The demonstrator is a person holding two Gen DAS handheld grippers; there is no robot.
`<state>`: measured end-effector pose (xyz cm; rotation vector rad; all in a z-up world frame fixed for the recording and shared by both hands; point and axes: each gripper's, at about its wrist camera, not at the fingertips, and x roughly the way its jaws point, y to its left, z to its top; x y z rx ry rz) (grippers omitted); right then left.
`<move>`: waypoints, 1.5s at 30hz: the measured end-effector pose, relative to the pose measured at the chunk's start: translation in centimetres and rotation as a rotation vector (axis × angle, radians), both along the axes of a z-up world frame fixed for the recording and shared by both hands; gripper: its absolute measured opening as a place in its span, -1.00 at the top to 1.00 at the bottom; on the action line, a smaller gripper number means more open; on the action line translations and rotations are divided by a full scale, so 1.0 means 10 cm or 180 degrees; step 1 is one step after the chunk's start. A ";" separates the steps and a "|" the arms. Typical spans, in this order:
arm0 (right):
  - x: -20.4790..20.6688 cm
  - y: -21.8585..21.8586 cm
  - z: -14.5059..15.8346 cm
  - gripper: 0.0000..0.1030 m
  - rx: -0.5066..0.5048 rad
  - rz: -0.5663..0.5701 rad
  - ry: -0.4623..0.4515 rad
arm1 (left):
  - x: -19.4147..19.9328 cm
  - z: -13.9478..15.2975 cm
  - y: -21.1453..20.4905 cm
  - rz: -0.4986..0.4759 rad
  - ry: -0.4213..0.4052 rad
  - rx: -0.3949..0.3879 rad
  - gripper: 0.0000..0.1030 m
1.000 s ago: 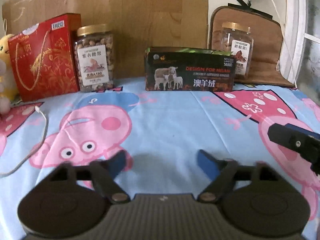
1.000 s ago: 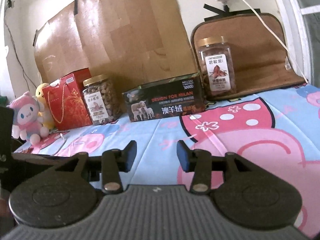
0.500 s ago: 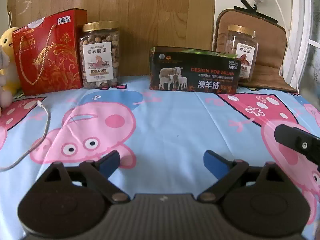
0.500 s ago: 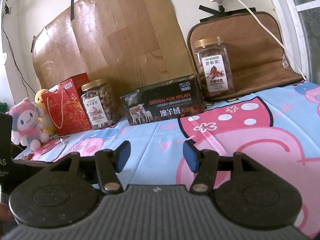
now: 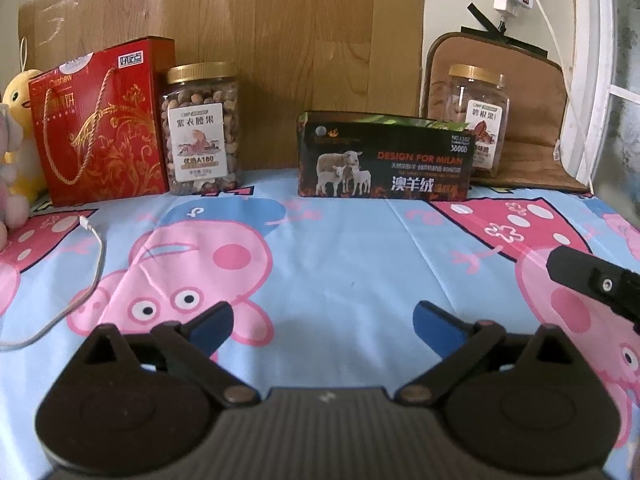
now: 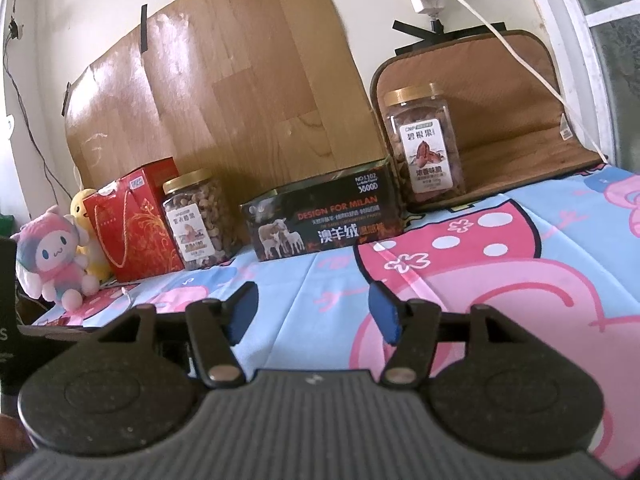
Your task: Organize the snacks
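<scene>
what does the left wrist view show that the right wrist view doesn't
Only the left wrist view shows the right gripper from outside, poking in at its right edge, and the long loop of the white cable lying on the sheet.

Only the right wrist view shows the whole pink plush toy and the black tape strips holding up the wood-pattern board.

Both show the red gift box, the two gold-lidded nut jars, the black sheep box, the yellow duck plush and the brown cushion. Each gripper is open and empty.
</scene>
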<state>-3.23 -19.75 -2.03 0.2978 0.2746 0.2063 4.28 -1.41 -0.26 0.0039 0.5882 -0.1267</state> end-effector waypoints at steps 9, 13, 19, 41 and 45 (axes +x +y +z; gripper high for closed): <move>0.00 -0.02 0.00 -0.31 0.0030 -0.0027 -0.0009 | -0.06 0.02 -0.01 -0.0055 -0.0113 -0.0019 -0.99; 0.01 -0.02 0.00 -0.32 0.0035 -0.0033 -0.0008 | -0.08 0.03 -0.01 -0.0086 -0.0160 -0.0056 -0.99; 0.01 -0.01 0.01 -0.34 0.0024 -0.0042 -0.0001 | -0.12 0.04 -0.01 -0.0137 -0.0230 -0.0088 -0.99; -0.01 -0.02 0.00 -0.46 0.0079 0.0011 -0.0043 | -0.08 0.03 0.00 -0.0087 -0.0136 -0.0079 -1.00; -0.01 -0.02 0.00 -0.47 0.0090 0.0024 -0.0056 | -0.07 0.03 -0.01 -0.0086 -0.0128 -0.0051 -1.00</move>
